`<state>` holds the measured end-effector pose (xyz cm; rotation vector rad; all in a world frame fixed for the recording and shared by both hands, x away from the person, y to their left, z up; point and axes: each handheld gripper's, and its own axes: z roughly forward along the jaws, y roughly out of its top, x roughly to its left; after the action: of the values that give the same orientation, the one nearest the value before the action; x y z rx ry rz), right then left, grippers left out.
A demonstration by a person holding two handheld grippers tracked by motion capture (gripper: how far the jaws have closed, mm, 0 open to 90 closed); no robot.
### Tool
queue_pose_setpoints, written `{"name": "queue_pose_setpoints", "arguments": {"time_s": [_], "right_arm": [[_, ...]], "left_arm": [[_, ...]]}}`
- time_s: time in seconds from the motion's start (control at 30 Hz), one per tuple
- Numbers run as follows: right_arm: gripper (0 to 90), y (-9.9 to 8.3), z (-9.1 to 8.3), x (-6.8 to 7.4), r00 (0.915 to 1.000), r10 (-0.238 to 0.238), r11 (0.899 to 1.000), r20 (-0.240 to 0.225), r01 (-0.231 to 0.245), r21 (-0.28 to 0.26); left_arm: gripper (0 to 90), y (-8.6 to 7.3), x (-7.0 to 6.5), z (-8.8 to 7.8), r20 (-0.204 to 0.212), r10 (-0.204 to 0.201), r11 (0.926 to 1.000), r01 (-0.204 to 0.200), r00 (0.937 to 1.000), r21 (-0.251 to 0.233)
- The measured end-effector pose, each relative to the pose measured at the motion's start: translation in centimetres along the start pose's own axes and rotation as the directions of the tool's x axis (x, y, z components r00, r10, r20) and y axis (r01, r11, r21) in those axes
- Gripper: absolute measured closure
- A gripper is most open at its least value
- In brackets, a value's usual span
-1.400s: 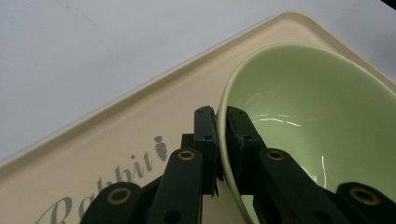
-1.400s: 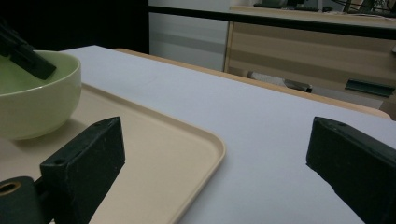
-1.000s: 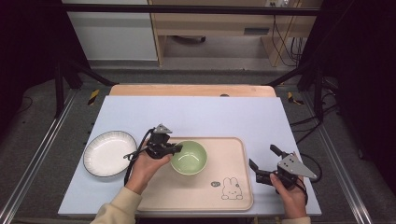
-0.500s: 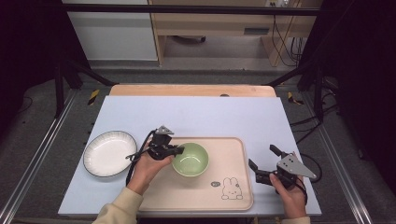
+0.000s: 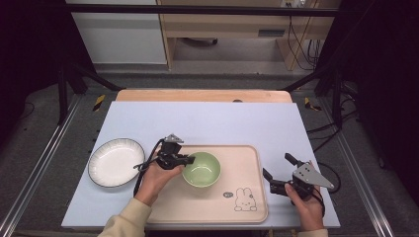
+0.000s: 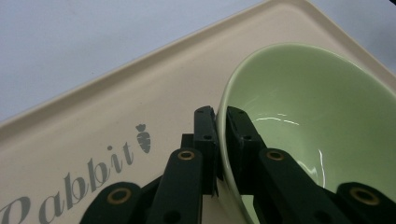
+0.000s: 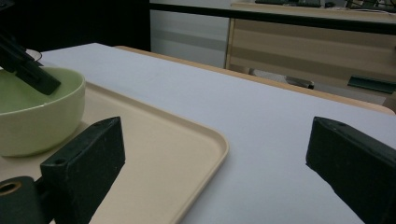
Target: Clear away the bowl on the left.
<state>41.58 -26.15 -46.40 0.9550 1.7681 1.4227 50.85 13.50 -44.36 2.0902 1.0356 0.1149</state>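
High view: nothing moved since earlier frames. Left gripper (image 5: 189, 159) stays clamped on bowl (image 5: 201, 169) rim, on tray (image 5: 247, 207). Right gripper (image 5: 277, 171) jaws apart, beside tray.

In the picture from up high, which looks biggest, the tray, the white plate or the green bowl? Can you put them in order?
1. tray, by far the largest.
2. white plate, clearly wider than the bowl.
3. green bowl, the smallest; it sits on the tray, with the left gripper shut on its rim.
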Motion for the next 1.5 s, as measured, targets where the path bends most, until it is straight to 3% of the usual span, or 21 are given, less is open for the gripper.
{"name": "queue_pose_setpoints", "arguments": {"time_s": [0.27, 0.4, 1.2, 1.33, 1.5], "right_arm": [[4.7, 0.04, 0.05, 0.11, 1.0000, 0.002, 1.000, -0.003, -0.002, -0.001], [4.8, 0.09, -0.04, 0.04, 1.0000, -0.001, 1.000, -0.001, 0.001, -0.008], [5.0, 0.22, -0.05, 0.13, 1.0000, -0.001, 1.000, -0.009, 0.001, -0.013], [4.9, 0.21, -0.06, 0.10, 0.9999, -0.002, 1.000, -0.011, 0.002, -0.013], [4.9, 0.22, -0.14, 0.10, 0.9999, -0.002, 1.000, -0.012, 0.002, -0.015]], "left_arm": [[83.3, 0.00, 0.26, 0.05, 0.010, 0.012, 0.9999, -0.012, 0.9999, 0.010], [83.3, 0.06, 0.28, 0.14, 0.012, 0.048, 0.9988, -0.048, 0.9988, 0.009], [81.9, 0.04, 0.09, 0.16, -0.006, 0.088, 0.9960, -0.088, 0.9961, -0.019], [77.3, 0.19, 0.03, 0.07, -0.020, 0.096, 0.9944, -0.096, 0.9952, -0.043], [60.9, 0.30, -0.05, -0.33, -0.052, 0.133, 0.9871, -0.137, 0.9897, -0.082]]}}
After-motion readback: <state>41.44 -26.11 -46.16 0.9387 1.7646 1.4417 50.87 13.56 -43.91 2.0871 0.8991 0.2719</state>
